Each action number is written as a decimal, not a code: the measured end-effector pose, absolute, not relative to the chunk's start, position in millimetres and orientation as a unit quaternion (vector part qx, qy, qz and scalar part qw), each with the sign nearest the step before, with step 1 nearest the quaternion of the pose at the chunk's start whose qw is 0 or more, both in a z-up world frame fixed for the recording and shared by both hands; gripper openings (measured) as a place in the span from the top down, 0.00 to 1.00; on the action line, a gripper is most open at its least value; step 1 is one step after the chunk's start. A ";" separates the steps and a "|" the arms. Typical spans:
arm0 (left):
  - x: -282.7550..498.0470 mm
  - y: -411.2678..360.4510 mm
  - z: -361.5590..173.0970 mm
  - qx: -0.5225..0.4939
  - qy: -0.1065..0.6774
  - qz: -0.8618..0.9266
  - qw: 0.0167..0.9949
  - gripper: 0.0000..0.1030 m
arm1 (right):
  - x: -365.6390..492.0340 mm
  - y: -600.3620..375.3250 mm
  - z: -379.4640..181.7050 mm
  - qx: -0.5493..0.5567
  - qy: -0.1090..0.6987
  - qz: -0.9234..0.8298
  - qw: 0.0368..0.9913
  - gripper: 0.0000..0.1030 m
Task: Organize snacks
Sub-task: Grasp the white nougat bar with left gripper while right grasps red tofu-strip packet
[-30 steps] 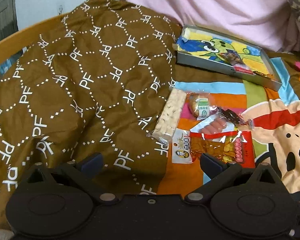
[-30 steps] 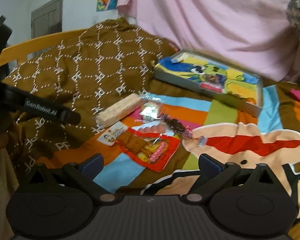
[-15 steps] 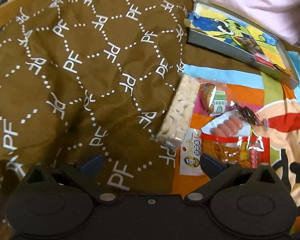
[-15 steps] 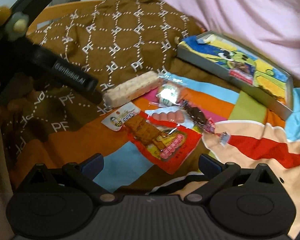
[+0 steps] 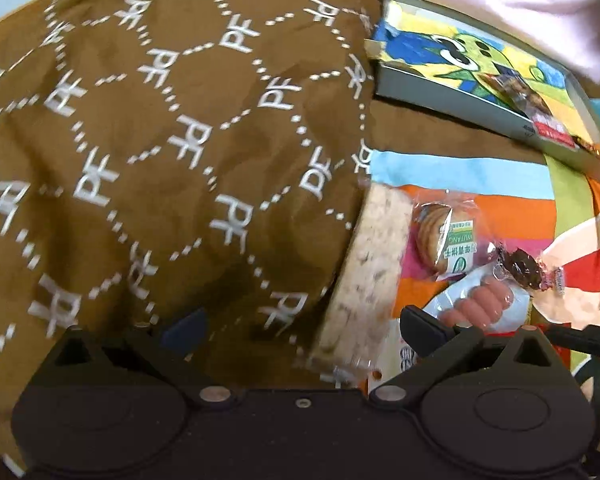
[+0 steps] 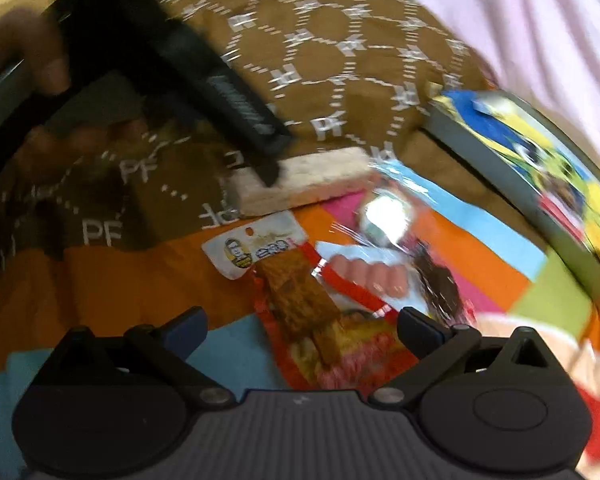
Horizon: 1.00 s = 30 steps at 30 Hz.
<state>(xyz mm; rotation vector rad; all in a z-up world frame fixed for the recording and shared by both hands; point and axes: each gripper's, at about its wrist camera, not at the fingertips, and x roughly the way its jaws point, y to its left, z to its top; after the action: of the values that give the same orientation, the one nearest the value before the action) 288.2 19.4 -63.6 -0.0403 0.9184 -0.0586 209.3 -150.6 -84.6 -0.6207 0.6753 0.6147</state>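
in the left wrist view, the left tool point(image 5: 300, 322) had its two fingers wide apart and held nothing. the long pale rice cracker bar in clear wrap point(image 5: 366, 276) lay between them, on the edge of the brown quilt with white letters point(image 5: 172, 128). beside the bar lay a round biscuit pack point(image 5: 442, 238), a pink sausage pack point(image 5: 476, 304) and a dark wrapped candy point(image 5: 520, 268). the flat grey tin box with a cartoon picture point(image 5: 480, 76) sat well apart, with snacks in it.

in the right wrist view, the right tool point(image 6: 302, 322) was wide apart too, over a red pack of brown tofu strips point(image 6: 320, 316) on the bright striped bed sheet point(image 6: 480, 248). that view was blurry.
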 end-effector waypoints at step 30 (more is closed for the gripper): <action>313.2 1.5 -83.4 0.021 0.419 -0.075 0.905 0.34 | 234.4 -156.1 -97.3 -0.249 0.395 0.255 0.847 0.15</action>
<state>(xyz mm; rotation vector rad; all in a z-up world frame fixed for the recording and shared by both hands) 313.2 1.5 -83.4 0.0442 0.8647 -0.1540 234.4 -156.1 -97.3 -0.5255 0.8324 0.5382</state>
